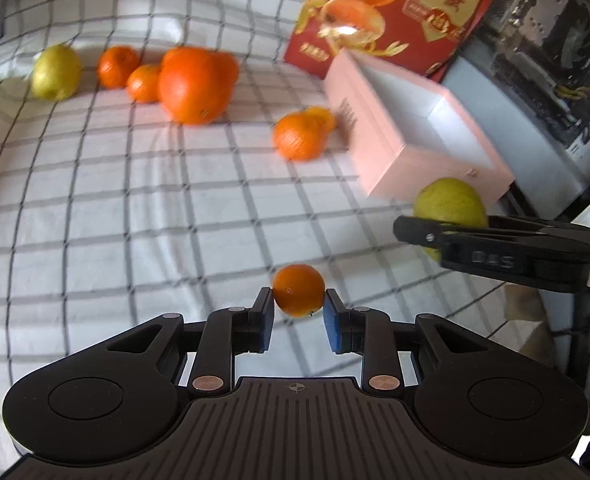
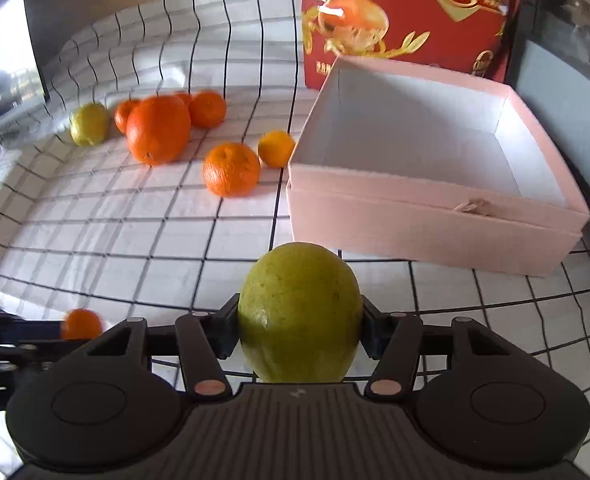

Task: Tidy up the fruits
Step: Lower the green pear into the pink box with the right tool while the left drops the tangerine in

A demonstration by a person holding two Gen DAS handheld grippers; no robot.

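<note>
One small orange (image 1: pixel 299 290) sits between the fingertips of the left gripper (image 1: pixel 298 307), pinched narrowly, with the pink box (image 1: pixel 399 152) at 1 o'clock. In the right wrist view, the right gripper (image 2: pixel 299 330) clamps a green pear (image 2: pixel 299 312) from both sides; the box (image 2: pixel 435 220) lies at 1 o'clock.

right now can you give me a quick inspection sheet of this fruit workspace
surface: white checked cloth, wrinkled at the far end.
job's things: pink box open, nothing inside; six loose fruits on the cloth, a large orange, four smaller oranges including one near the box, and a yellow-green fruit at the far end.
clutter: red fruit carton upright behind the box.
grippers: left gripper shut on a small orange; right gripper shut on a green pear-like fruit.
cables: nothing seen.
surroundings: dark shelving or equipment on the box side, too blurred to identify.
</note>
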